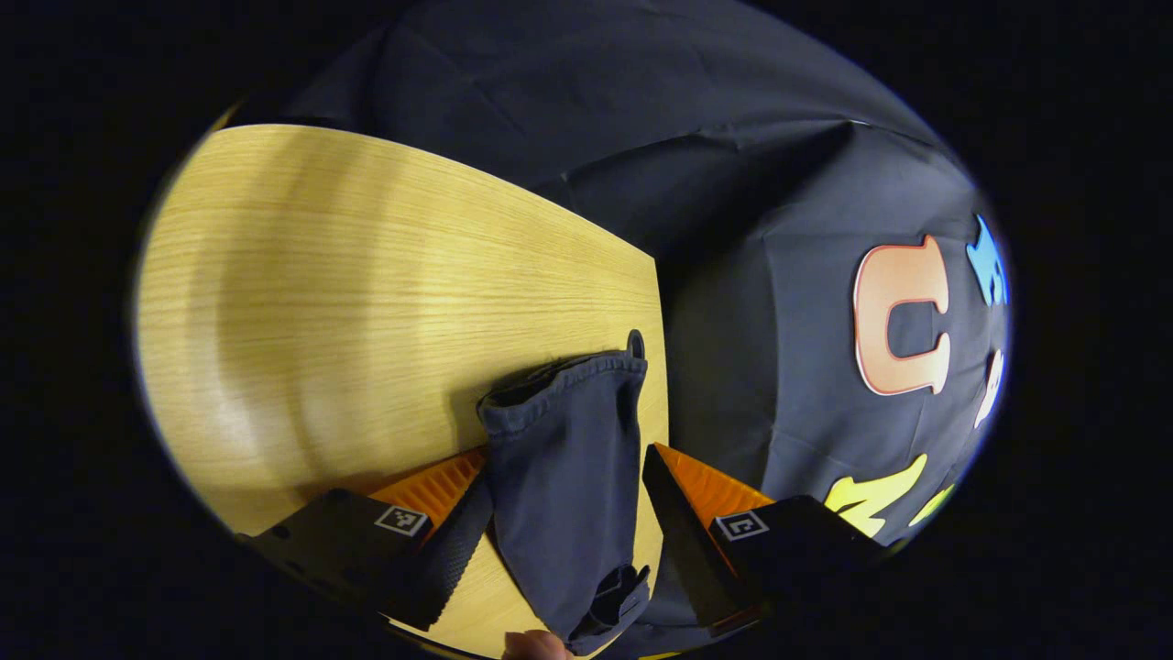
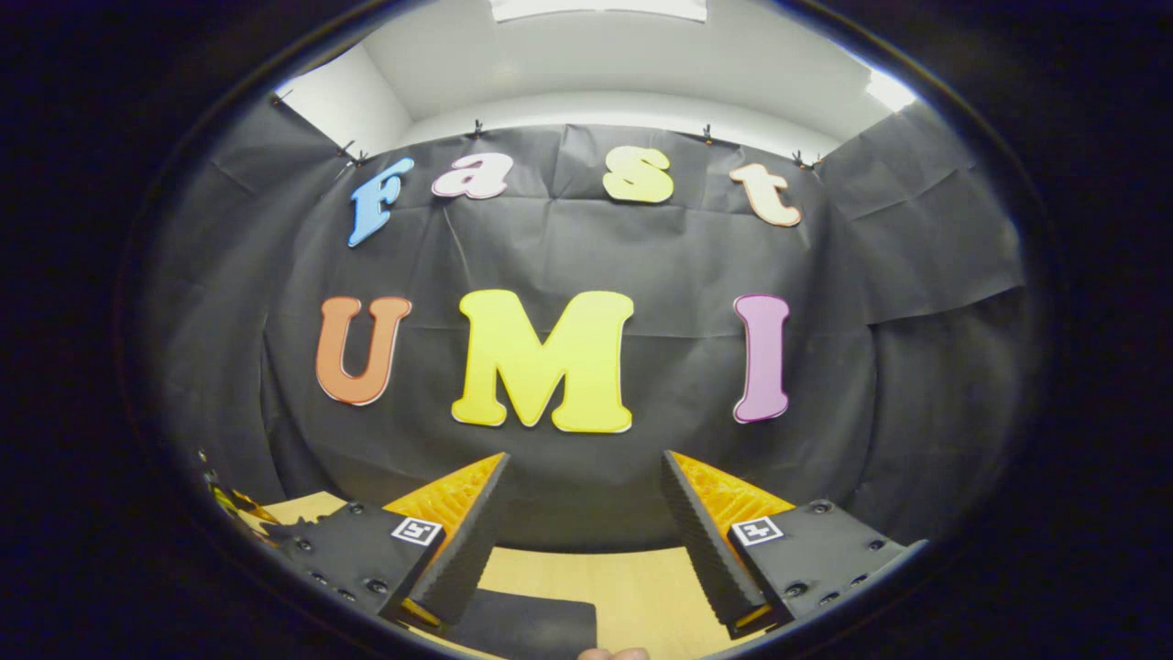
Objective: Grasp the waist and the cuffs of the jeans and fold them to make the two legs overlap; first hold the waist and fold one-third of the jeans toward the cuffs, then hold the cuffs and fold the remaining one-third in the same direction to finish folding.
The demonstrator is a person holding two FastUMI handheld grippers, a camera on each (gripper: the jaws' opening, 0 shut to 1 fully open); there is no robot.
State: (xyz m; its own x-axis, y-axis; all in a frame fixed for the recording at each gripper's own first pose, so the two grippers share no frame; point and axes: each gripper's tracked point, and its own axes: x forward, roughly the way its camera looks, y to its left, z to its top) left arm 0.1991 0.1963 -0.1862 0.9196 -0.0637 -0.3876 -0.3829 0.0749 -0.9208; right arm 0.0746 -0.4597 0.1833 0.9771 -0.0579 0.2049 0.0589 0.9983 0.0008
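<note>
In the left gripper view, the jeans point(image 1: 564, 477) are dark navy denim, lying as a narrow, folded strip on the pale wooden table point(image 1: 367, 302). The strip runs straight ahead between the fingers of the left gripper point(image 1: 566, 463). Its far end, just beyond the fingertips, shows a stitched, slightly gathered hem with a small loop sticking up at the right corner, close to the table's right edge. The near end bunches into a crumpled knot low between the fingers. The fingers are spread, one on each side of the cloth; the left one touches the fabric's edge, the right one stands apart from it.

In the right gripper view, the right gripper point(image 2: 586, 467) is raised and faces the booth wall, its fingers spread with nothing between them. Below them lies the table point(image 2: 641, 587), with a dark edge of the jeans point(image 2: 527, 628) just under the left finger.
</note>
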